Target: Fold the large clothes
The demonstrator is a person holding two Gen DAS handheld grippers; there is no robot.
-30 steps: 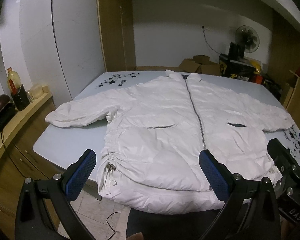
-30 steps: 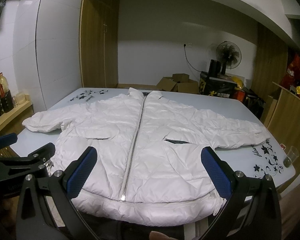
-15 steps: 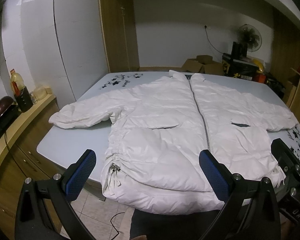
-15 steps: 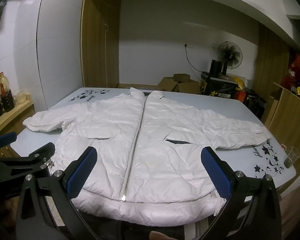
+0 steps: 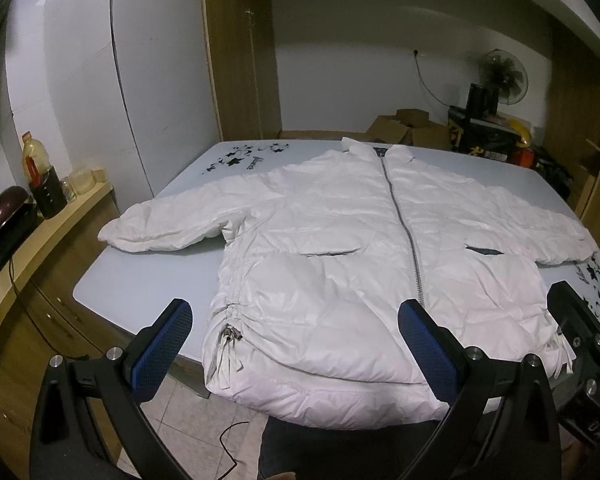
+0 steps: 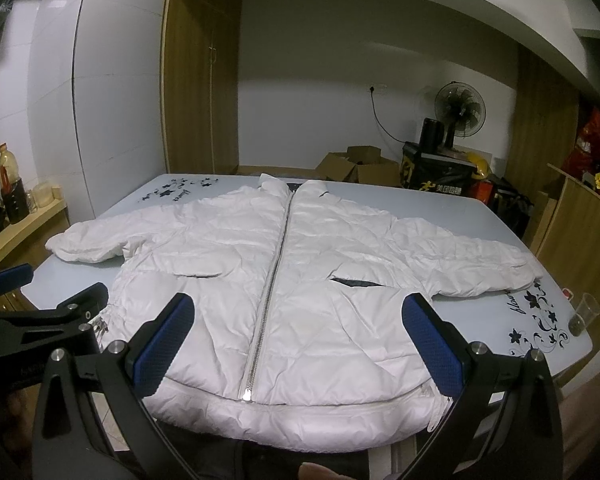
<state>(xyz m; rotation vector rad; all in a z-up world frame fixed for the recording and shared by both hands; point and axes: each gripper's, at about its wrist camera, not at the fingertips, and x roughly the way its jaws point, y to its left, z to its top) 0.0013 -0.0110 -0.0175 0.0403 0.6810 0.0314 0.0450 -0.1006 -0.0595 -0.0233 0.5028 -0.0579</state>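
A white puffer jacket (image 5: 340, 264) lies flat and zipped on the pale blue table (image 5: 140, 280), collar far, hem hanging over the near edge, both sleeves spread out. It also shows in the right wrist view (image 6: 300, 280). My left gripper (image 5: 296, 344) is open and empty, held above the hem's left part. My right gripper (image 6: 300, 340) is open and empty, above the hem near the zipper's lower end. Each gripper shows at the edge of the other's view.
A wooden counter (image 5: 40, 232) with a bottle and jars runs along the left. A small plastic cup (image 6: 584, 314) stands on the table's near right corner. Cardboard boxes (image 6: 356, 168), a black case and a fan (image 6: 460, 112) stand behind the table. Wooden furniture stands at right.
My left gripper has drifted slightly, so the jacket sits a little further right and lower in its view. The right view is almost unchanged. Both grippers stay open.
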